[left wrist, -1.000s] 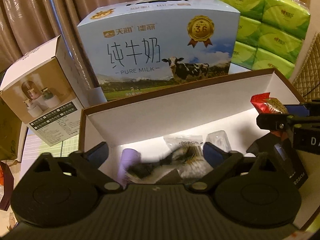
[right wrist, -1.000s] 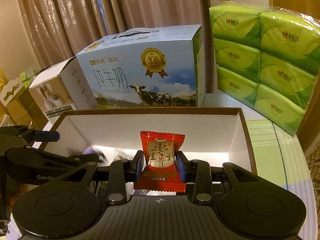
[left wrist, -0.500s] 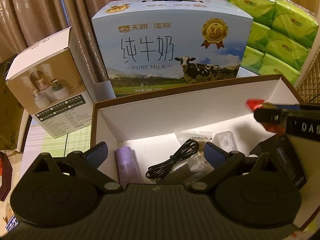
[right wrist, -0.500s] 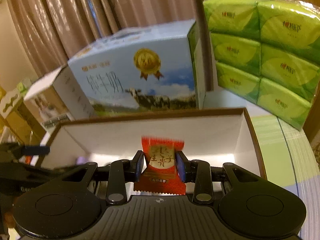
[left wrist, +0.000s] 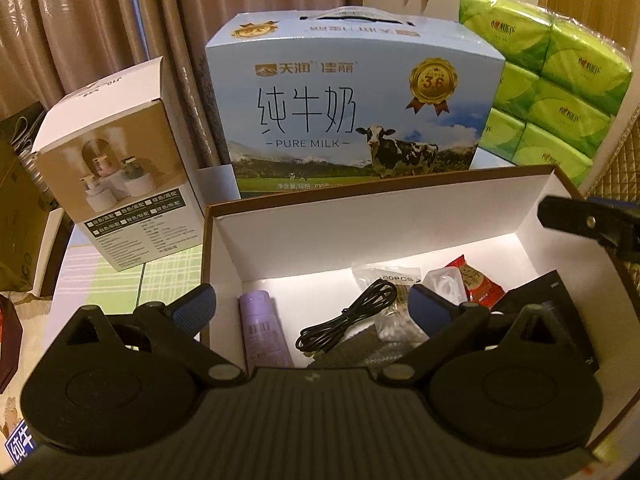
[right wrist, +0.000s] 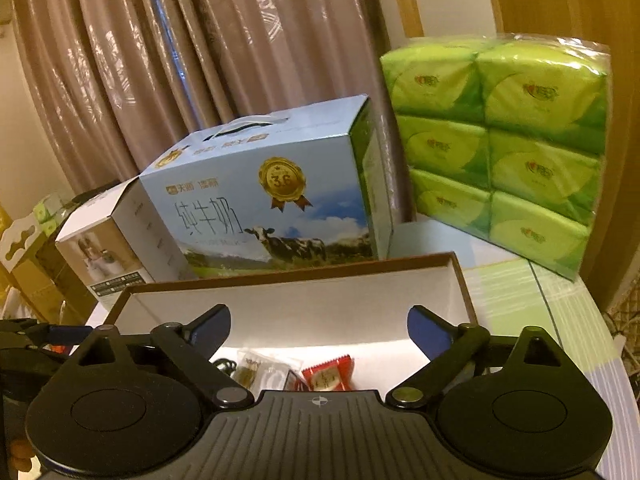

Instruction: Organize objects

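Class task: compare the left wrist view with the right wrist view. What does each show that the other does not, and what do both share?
Only the left wrist view shows the purple tube, the black case and the whole coiled black cable in the open box. Only the right wrist view shows the cartons at far left. Both show the red candy lying in the box, the milk carton, the green tissue packs and the small white box. The right gripper, whose jaws have just been opening, and the left gripper stand open with nothing held.
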Demonstrator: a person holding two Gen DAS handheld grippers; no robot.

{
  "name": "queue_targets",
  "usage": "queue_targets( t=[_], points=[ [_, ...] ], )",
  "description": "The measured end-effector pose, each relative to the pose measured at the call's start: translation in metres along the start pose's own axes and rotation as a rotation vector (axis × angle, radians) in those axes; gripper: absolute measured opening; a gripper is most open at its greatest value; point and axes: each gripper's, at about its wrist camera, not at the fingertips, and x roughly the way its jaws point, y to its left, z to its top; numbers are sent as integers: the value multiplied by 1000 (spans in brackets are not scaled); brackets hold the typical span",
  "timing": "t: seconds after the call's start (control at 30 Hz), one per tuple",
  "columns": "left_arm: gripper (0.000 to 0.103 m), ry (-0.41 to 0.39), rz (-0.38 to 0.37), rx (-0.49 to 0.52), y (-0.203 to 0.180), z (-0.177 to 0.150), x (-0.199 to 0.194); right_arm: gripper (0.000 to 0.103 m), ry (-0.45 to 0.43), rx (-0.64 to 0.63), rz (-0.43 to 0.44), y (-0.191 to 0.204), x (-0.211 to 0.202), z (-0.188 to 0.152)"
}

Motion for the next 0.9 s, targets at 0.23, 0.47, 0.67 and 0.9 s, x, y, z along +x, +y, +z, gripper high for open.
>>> queue_targets(
  t=[0.23, 0.47, 0.67, 0.9],
  points=[
    [101, -18, -14, -25, 3, -1, -20, 101, -9, 46, -7, -7, -24, -8],
    [101, -29, -24, -48, 5, -6, -43, 101, -4, 56, -21, -8, -47, -20],
    [101, -43, -30, -98, 12, -16, -69, 101, 2, 56, -21, -5, -71, -32],
    [101, -56, -15, -137, 20, -39, -106, 101, 7, 43, -31, 4, -104, -50]
  ],
)
